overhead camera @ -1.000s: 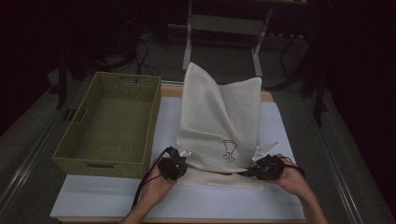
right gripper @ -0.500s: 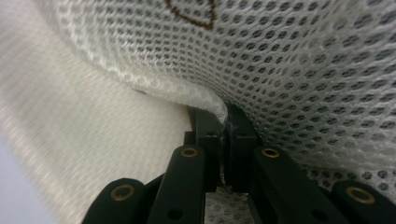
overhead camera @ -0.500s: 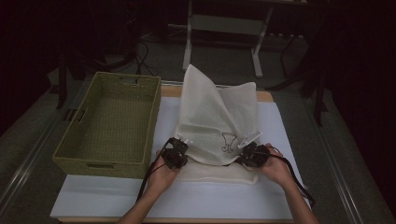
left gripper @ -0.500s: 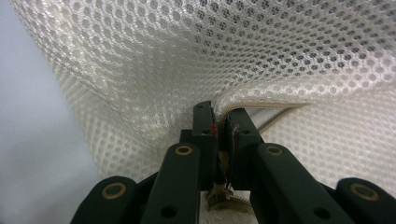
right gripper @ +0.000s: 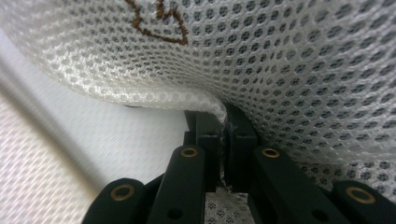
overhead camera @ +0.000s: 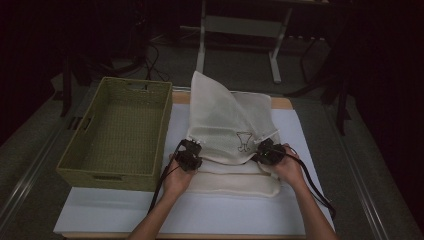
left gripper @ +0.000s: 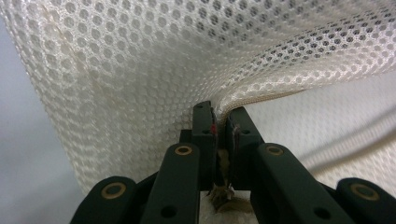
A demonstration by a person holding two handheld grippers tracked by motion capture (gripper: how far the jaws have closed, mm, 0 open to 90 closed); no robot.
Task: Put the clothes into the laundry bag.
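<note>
A cream mesh bag [overhead camera: 227,122] with a small brown emblem [overhead camera: 244,140] lies on the white table, its upper layer lifted into a peak. My left gripper [overhead camera: 192,151] is shut on the bag's left edge, and my right gripper [overhead camera: 264,150] is shut on its right edge. In the left gripper view the black jaws [left gripper: 220,123] pinch a seam of the mesh [left gripper: 140,70]. In the right gripper view the jaws [right gripper: 223,126] clamp the mesh fold [right gripper: 280,70] just below the brown stitching [right gripper: 159,21]. The bag's lower layer [overhead camera: 235,182] rests flat near the person's hands.
A green woven basket [overhead camera: 75,165] stands empty at the table's left, close to my left gripper. The white table surface [overhead camera: 210,215] shows in front of the bag. Dark floor and a metal stand [overhead camera: 240,25] lie beyond the far edge.
Both grippers have carried the bag's edge away from the person, toward the far side, and drawn closer together. The lifted mesh layer now folds further over the rest.
</note>
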